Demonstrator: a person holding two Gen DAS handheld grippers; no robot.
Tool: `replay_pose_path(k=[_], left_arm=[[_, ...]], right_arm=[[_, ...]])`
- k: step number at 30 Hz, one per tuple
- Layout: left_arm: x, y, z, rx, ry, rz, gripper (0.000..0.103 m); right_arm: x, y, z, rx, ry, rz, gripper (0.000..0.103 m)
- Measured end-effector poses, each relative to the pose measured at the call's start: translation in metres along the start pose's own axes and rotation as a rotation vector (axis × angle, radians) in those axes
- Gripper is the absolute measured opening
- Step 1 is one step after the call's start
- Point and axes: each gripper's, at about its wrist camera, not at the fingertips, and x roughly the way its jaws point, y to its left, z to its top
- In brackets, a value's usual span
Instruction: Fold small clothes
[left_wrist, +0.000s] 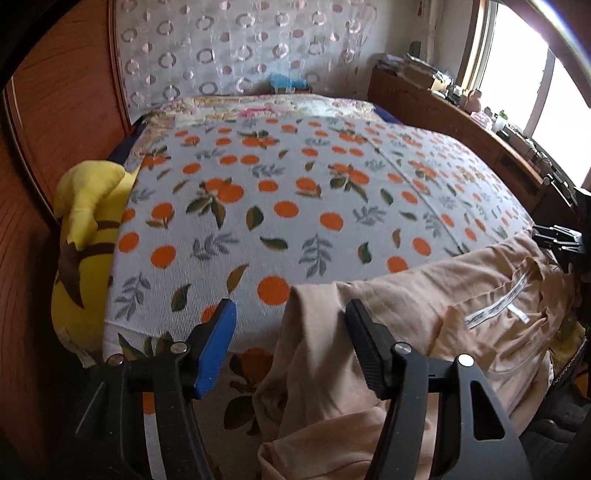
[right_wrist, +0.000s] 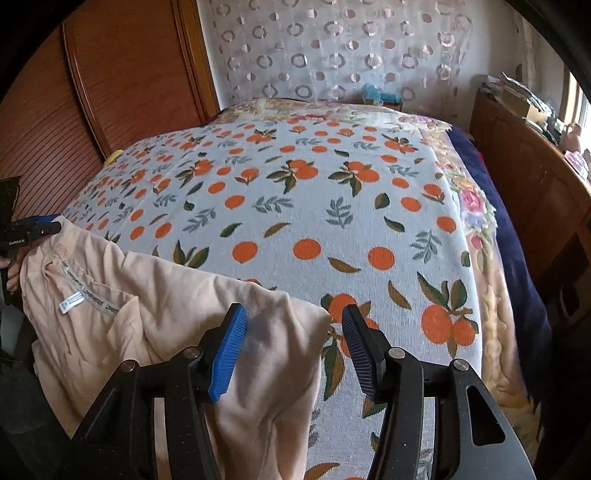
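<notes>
- Pale peach cotton: the small garment (left_wrist: 461, 332) lies spread along the near edge of the bed, on top of the orange-print blanket (left_wrist: 280, 192), with part of it hanging down over the edge.
- A white printed neck tape (left_wrist: 495, 301) and a small white care label (right_wrist: 72, 301) show on the garment, so its inside faces up there.
- The left gripper (left_wrist: 290, 312) hangs above one end of the garment with its jaws apart; a folded corner of the cloth rises between the fingers, close to the black one, but neither pad presses on it.
- The right gripper (right_wrist: 293, 314) stands over the other end, jaws also apart; the cloth's corner lies between the blue pad (right_wrist: 229, 354) and the dark pad, and I cannot tell whether the blue pad brushes the fabric.
- In the right wrist view the other gripper appears at the far left edge, beside the garment's collar end, with part of a hand (right_wrist: 11, 273) behind it.
- A yellow plush toy (left_wrist: 85, 236) with brown stripes is wedged between the bed's left side and the wooden panelling (left_wrist: 48, 110).
- A floral quilt (right_wrist: 476, 210) lies beneath the blanket, and a white curtain with ring patterns (left_wrist: 229, 55) hangs behind the bed.
- A wooden cabinet (left_wrist: 424, 99) loaded with clutter stands by the window (left_wrist: 524, 74).
</notes>
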Motion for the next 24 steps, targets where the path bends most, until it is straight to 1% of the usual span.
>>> replay_pose_path(k=[5,7,10,13,14,15,16,17,18,19,20,22,24], left_arm=[[0.001,0.003,-0.001,0.0,0.012,-0.006,0.063],[0.003,0.002,-0.001,0.004,0.017,-0.01,0.06],[0.003,-0.001,-0.001,0.024,0.015,-0.014,0.052],[0.004,-0.004,-0.001,0.033,0.022,-0.042,0.035],[0.004,-0.006,-0.001,0.035,0.025,-0.056,0.024],[0.003,-0.008,-0.001,0.038,0.026,-0.065,0.016],[0.002,-0.011,-0.002,0.045,0.019,-0.065,0.014],[0.0,-0.014,-0.003,0.055,0.013,-0.058,0.012],[-0.003,-0.016,-0.003,0.06,0.002,-0.051,0.012],[-0.01,-0.018,-0.003,0.059,-0.027,-0.045,0.011],[-0.019,-0.02,-0.003,0.053,-0.059,-0.053,0.011],[-0.044,-0.024,-0.001,0.05,-0.128,-0.076,0.011],[-0.07,-0.03,0.001,0.057,-0.195,-0.08,0.011]], right_arm=[[0.005,-0.003,0.004,-0.007,0.009,0.001,0.056],[0.01,-0.002,0.003,-0.013,0.018,0.007,0.056],[0.014,0.0,0.001,-0.03,0.028,0.012,0.056],[0.015,0.0,0.0,-0.036,0.033,0.019,0.056],[0.015,0.001,-0.001,-0.04,0.035,0.027,0.056],[0.014,0.002,-0.001,-0.048,0.038,0.033,0.056],[0.014,0.004,-0.002,-0.055,0.04,0.039,0.05],[0.013,0.004,-0.002,-0.062,0.039,0.056,0.034],[0.012,0.007,-0.003,-0.071,0.041,0.08,0.027],[0.012,0.01,-0.004,-0.084,0.043,0.084,0.014],[0.011,0.013,-0.005,-0.096,0.048,0.085,0.011],[0.001,0.015,-0.006,-0.093,0.026,0.056,0.009],[-0.022,0.019,-0.003,-0.101,-0.036,0.072,0.008]])
